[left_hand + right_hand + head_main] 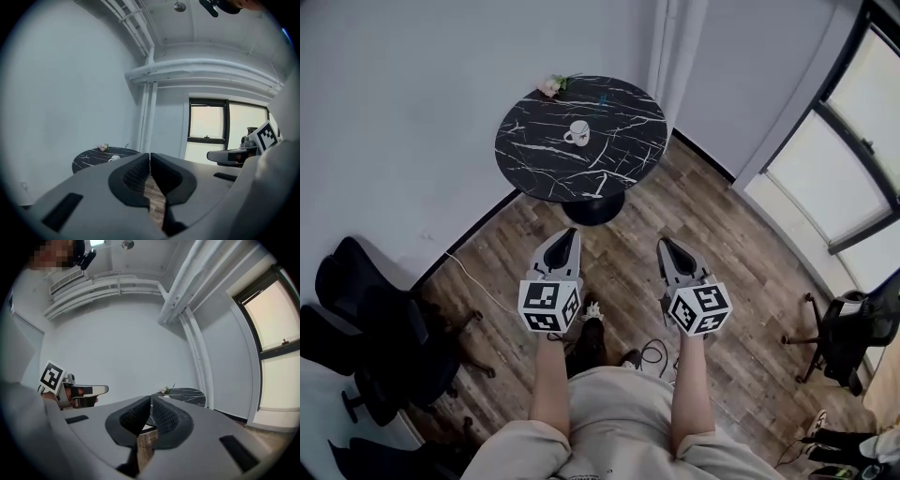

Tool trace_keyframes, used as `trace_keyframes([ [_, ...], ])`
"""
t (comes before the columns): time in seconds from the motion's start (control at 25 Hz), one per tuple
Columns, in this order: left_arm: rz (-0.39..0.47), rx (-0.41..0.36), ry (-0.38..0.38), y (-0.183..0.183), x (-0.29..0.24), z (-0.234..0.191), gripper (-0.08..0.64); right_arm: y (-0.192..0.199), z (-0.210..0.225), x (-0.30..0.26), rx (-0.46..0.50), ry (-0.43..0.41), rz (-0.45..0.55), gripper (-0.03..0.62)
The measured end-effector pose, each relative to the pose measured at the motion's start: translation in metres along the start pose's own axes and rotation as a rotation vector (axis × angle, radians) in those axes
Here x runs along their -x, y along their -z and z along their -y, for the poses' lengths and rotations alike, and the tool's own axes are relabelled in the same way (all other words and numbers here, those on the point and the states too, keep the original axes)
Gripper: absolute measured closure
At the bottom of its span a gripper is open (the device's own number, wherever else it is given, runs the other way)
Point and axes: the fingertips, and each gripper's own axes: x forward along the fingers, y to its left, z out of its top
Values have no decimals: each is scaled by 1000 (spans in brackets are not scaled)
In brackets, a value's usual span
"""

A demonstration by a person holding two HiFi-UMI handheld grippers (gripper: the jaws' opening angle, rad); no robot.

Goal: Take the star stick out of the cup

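A white cup stands near the middle of a round black marble table, well ahead of both grippers. A small thin teal thing sits near the table's far edge; it is too small to tell whether it is the star stick. The left gripper and the right gripper hover side by side over the wooden floor, short of the table, both shut and empty. In the left gripper view the shut gripper points toward the table and cup. The right gripper shows its jaws touching, with the table beyond.
Pink flowers lie at the table's far left edge. Black office chairs stand at the left wall, another chair at the right by the window. A white cable runs across the floor.
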Motion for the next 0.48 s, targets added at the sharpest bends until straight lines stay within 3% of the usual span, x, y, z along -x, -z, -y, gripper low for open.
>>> trace_keyframes([
  [0.2,24,33,75,-18,-63,-14,535,-28,22,-39,37,60,10,551],
  [0.48,44,62,121,-44,-136,-55,535,-60,34,-113,37,47,35,558],
])
